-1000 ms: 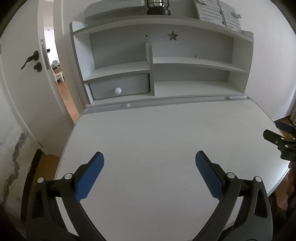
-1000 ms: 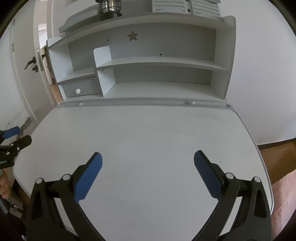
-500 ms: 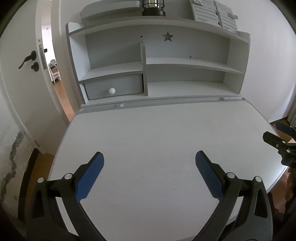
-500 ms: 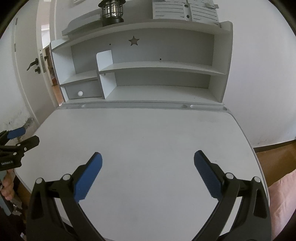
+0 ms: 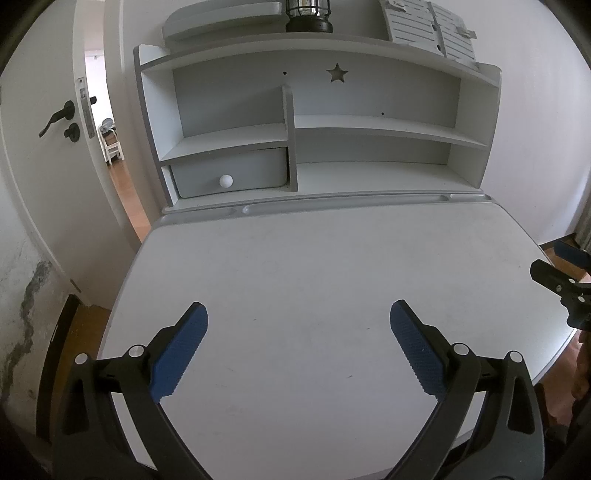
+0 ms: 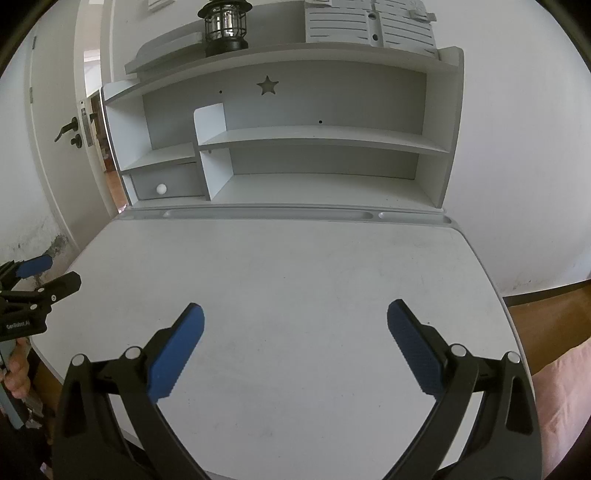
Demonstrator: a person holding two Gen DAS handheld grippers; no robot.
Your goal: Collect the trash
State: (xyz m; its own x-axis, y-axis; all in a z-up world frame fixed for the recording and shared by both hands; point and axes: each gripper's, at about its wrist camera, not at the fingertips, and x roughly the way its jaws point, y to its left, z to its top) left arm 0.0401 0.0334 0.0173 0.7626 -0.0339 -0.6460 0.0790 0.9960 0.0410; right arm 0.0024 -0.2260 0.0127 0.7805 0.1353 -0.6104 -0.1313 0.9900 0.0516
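No trash shows in either view. My left gripper (image 5: 297,314) is open and empty, held above the near part of the white desk top (image 5: 314,266). My right gripper (image 6: 295,314) is open and empty above the same desk top (image 6: 288,266). The right gripper's tip also shows at the right edge of the left wrist view (image 5: 561,284). The left gripper's tip shows at the left edge of the right wrist view (image 6: 33,280).
A white hutch with shelves (image 5: 369,125) stands at the desk's back, with a closed drawer (image 5: 229,177), a lantern (image 6: 223,26) and a slatted board (image 6: 369,22) on top. An open door (image 5: 55,122) stands at the left. Wooden floor (image 6: 543,299) lies to the right.
Both grippers have drawn back and tilted a little, so the hutch sits lower and more centred in each view. Both stay open and empty.
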